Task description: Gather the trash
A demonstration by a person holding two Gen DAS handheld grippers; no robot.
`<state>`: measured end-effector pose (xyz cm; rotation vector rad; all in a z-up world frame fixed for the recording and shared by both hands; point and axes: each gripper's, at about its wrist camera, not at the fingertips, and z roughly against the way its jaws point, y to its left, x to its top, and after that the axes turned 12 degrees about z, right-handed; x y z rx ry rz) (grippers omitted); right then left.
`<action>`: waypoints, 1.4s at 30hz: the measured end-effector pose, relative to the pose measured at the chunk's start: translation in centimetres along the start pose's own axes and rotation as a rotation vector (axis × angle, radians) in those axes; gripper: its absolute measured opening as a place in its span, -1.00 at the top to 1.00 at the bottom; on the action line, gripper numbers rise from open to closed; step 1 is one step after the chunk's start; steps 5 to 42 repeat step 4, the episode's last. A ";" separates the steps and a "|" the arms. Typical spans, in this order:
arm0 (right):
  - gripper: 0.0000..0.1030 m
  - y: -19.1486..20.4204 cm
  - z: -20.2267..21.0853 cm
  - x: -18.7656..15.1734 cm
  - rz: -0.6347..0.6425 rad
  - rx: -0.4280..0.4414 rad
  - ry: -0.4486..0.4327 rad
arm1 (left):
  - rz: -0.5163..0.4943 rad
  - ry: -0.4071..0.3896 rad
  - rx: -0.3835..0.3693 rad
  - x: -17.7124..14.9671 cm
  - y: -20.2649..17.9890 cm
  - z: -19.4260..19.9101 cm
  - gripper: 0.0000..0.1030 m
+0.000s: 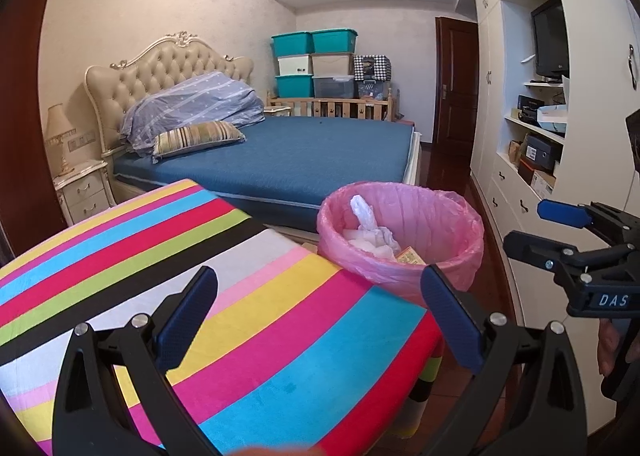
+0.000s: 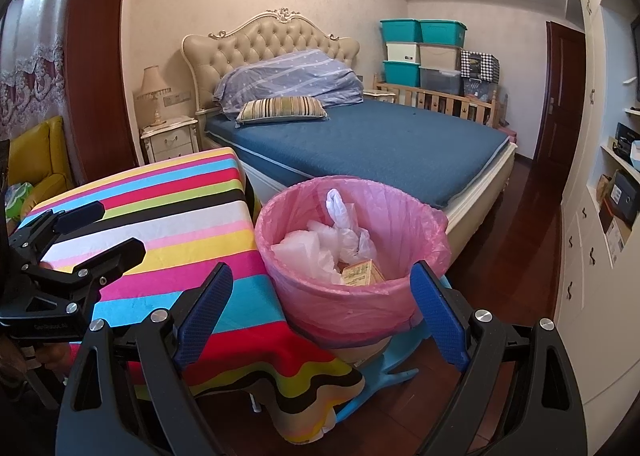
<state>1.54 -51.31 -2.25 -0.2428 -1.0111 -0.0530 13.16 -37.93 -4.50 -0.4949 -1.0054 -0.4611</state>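
Table [image 2: 168, 216] draped with a striped cloth [image 1: 248, 320]; beside it, a pink-lined bin [image 2: 352, 296] on a blue stool [image 2: 394, 370] standing on the wooden floor [image 2: 500, 256].

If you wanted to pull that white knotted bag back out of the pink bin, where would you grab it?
Probably by the twisted tail of the white bag. It sticks up above the other trash inside the pink-lined bin, narrow and free all round. Come straight down from above; the liner walls block any sideways approach.
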 end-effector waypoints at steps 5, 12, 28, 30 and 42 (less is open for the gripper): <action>-0.65 1.4 -0.8 1.0 0.004 0.031 0.004 | 0.029 0.004 0.029 0.4 2.2 0.9 -0.91; -0.65 1.4 -0.8 1.0 0.004 0.031 0.004 | 0.029 0.004 0.029 0.4 2.2 0.9 -0.91; -0.65 1.4 -0.8 1.0 0.004 0.031 0.004 | 0.029 0.004 0.029 0.4 2.2 0.9 -0.91; -0.65 1.4 -0.8 1.0 0.004 0.031 0.004 | 0.029 0.004 0.029 0.4 2.2 0.9 -0.91; -0.65 1.4 -0.8 1.0 0.004 0.031 0.004 | 0.029 0.004 0.029 0.4 2.2 0.9 -0.91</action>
